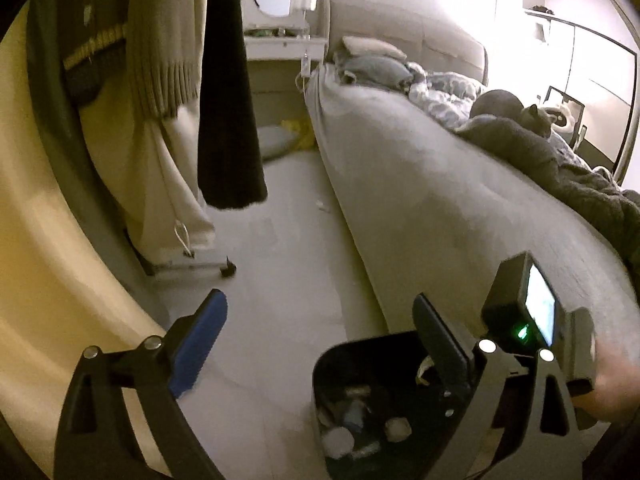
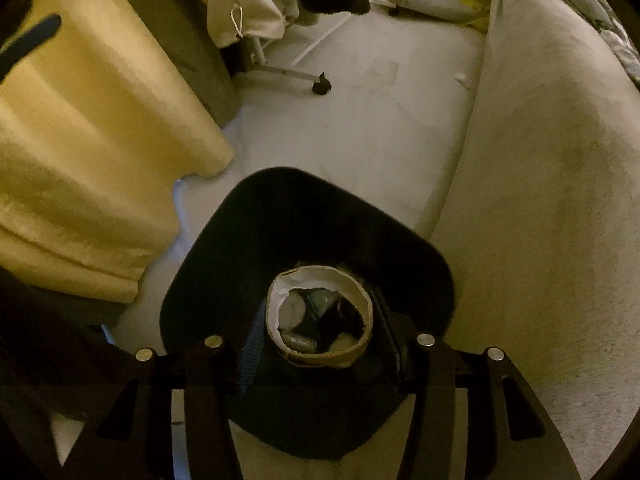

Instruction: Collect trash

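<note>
A black bin (image 2: 304, 184) stands on the pale floor beside the bed, with several bits of trash inside. My right gripper (image 2: 320, 300) points steeply down over the bin's mouth. A cardboard tube (image 2: 320, 356) stands end-on between its fingers. The pads stand close to the tube's sides, and a thin dark gap shows on the right. In the left wrist view the bin (image 1: 332, 360) lies low and right of my left gripper (image 1: 318, 300), which is open wide and holds nothing. A small white scrap (image 1: 322, 206) lies on the floor by the bed.
The bed (image 1: 420, 184) fills the right side, with a grey cat (image 1: 520, 128) lying on it. A wheeled clothes rack (image 2: 321, 87) with hanging garments (image 1: 230, 120) stands at the left. A yellow curtain (image 2: 80, 160) hangs close at the left. A hand (image 1: 616, 376) shows at the right edge.
</note>
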Motion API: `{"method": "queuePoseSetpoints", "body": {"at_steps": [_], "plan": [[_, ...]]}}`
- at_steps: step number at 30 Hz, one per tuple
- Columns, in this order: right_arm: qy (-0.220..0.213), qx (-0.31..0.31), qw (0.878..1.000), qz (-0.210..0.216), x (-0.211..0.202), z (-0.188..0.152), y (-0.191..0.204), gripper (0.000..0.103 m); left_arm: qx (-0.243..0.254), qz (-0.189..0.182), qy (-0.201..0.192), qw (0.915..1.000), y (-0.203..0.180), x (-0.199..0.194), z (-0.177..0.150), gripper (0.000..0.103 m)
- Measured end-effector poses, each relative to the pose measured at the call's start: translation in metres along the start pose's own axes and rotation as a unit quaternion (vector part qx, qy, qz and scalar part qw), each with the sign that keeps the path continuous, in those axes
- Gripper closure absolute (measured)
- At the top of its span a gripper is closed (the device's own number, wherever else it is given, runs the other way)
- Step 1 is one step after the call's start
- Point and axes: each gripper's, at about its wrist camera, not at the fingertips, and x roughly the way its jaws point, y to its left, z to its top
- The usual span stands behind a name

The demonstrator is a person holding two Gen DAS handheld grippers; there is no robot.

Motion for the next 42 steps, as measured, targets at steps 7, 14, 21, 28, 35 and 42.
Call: {"method": "queuePoseSetpoints", "body": {"at_steps": [7,14,21,28,35,42], "plan": [[-0.007,0.011,1.0,0.001,-0.012,-0.002,-0.006,0.036,-0.001,0.02,-0.023,0.9996,-0.001,-0.011,0.009,0.005],[-0.089,0.032,0.996,-0.004,-0.055,-0.001,-0.015,0.03,0.008,0.023,-0.037,0.999,-0.009,-0.018,0.016,0.005],[-0.184,0.061,0.98,-0.041,-0.116,-0.03,-0.026,0.016,0.018,-0.009,-0.059,0.998,-0.03,-0.033,0.021,0.004],[-0.247,0.11,0.956,-0.111,-0.175,-0.087,-0.056,0.011,0.022,-0.005,-0.054,0.9983,-0.053,-0.037,0.015,0.004],[-0.283,0.148,0.932,-0.174,-0.211,-0.144,-0.073,0.003,0.016,-0.012,-0.055,0.9983,-0.075,-0.042,0.006,0.003],[-0.31,0.178,0.912,-0.2,-0.239,-0.2,-0.073,0.003,0.038,-0.024,-0.063,0.997,-0.106,-0.059,-0.014,0.003]]}}
